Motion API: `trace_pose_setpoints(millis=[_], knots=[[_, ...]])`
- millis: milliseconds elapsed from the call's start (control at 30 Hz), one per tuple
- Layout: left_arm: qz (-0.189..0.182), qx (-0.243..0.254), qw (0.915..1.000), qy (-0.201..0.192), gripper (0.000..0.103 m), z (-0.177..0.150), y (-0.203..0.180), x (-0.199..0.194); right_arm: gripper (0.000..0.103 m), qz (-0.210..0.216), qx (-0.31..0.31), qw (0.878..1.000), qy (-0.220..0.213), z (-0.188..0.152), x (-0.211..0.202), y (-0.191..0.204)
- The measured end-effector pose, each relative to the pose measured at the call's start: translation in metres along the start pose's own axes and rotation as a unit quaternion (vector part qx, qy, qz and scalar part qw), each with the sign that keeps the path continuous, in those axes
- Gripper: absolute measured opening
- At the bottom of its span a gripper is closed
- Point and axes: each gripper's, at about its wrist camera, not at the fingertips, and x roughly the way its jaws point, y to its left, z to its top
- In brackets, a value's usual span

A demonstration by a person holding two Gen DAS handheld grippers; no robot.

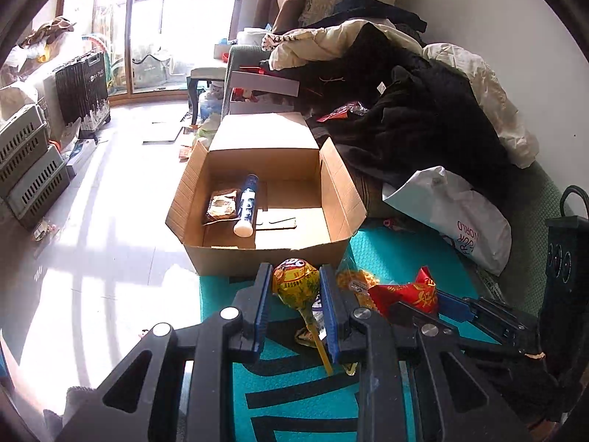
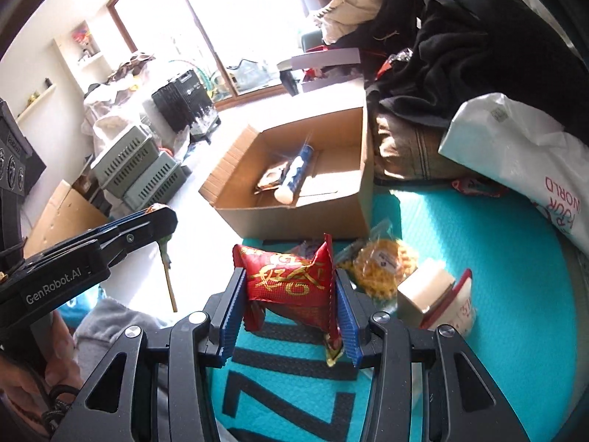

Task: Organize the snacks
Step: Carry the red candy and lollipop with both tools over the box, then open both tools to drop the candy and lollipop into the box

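Observation:
My left gripper [image 1: 294, 280] is shut on a big lollipop [image 1: 295, 278] in a yellow wrapper, its stick pointing down toward me. My right gripper [image 2: 291, 287] is shut on a red snack packet [image 2: 291, 274] with gold lettering; that packet [image 1: 405, 291] also shows at the right of the left wrist view. Both hang above a teal mat [image 2: 460, 228]. Ahead stands an open cardboard box [image 1: 235, 258] holding a blue-and-white tube [image 1: 247, 204] and a brown sachet [image 1: 222, 204]. On the mat lie a bag of yellow snacks [image 2: 379, 263] and a small white-and-red carton [image 2: 434, 287].
A heap of dark and cream clothes [image 1: 423, 110] and a white plastic bag [image 1: 452, 210] crowd the right behind the box. Grey slatted crates [image 1: 29, 169] and a black crate [image 1: 83, 84] stand on the pale tiled floor at left. A person's hand [image 2: 22, 375] holds the left gripper.

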Motion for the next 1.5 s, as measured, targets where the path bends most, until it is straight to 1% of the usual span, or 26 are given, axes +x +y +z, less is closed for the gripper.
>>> trace_pose_setpoints(millis=[167, 333, 433, 533, 700, 867, 1000, 1167, 1233, 1367, 1500], knots=[[0.007, -0.004, 0.9995, -0.030, 0.025, 0.035, 0.015, -0.004, 0.045, 0.008, -0.026, 0.999, -0.020, 0.046, 0.001, 0.013], [0.014, 0.007, 0.9988, -0.047, 0.025, 0.067, 0.026, 0.004, 0.045, 0.005, -0.051, 0.998, -0.036, 0.083, 0.009, 0.023], [0.011, 0.006, 0.9988, -0.047, 0.025, 0.082, 0.032, 0.017, 0.045, 0.006, -0.059, 0.997, -0.040, 0.102, 0.020, 0.026], [0.017, 0.013, 0.9987, -0.046, 0.025, 0.093, 0.037, 0.036, 0.045, -0.001, -0.066, 0.997, -0.042, 0.118, 0.035, 0.026], [0.017, 0.010, 0.9993, -0.032, 0.025, 0.107, 0.048, 0.073, 0.045, -0.014, -0.068, 0.997, -0.031, 0.136, 0.066, 0.015], [0.027, 0.017, 0.9994, -0.009, 0.025, 0.112, 0.051, 0.111, 0.045, -0.023, -0.051, 0.998, -0.015, 0.143, 0.097, -0.003], [0.027, 0.008, 0.9991, 0.031, 0.025, 0.110, 0.053, 0.143, 0.045, -0.038, -0.051, 0.998, 0.001, 0.143, 0.120, -0.012], [0.043, 0.019, 0.9969, 0.063, 0.025, 0.102, 0.053, 0.173, 0.045, -0.053, -0.049, 0.997, 0.018, 0.139, 0.140, -0.020], [0.050, 0.019, 0.9956, 0.077, 0.025, 0.099, 0.054, 0.184, 0.045, -0.064, -0.051, 0.996, 0.026, 0.136, 0.148, -0.021], [0.058, 0.010, 0.9938, 0.095, 0.025, 0.091, 0.060, 0.196, 0.046, -0.058, -0.054, 0.996, 0.041, 0.128, 0.162, -0.017], [0.063, 0.009, 0.9920, 0.109, 0.025, 0.083, 0.063, 0.204, 0.047, -0.066, -0.073, 0.994, 0.054, 0.123, 0.173, -0.012]])
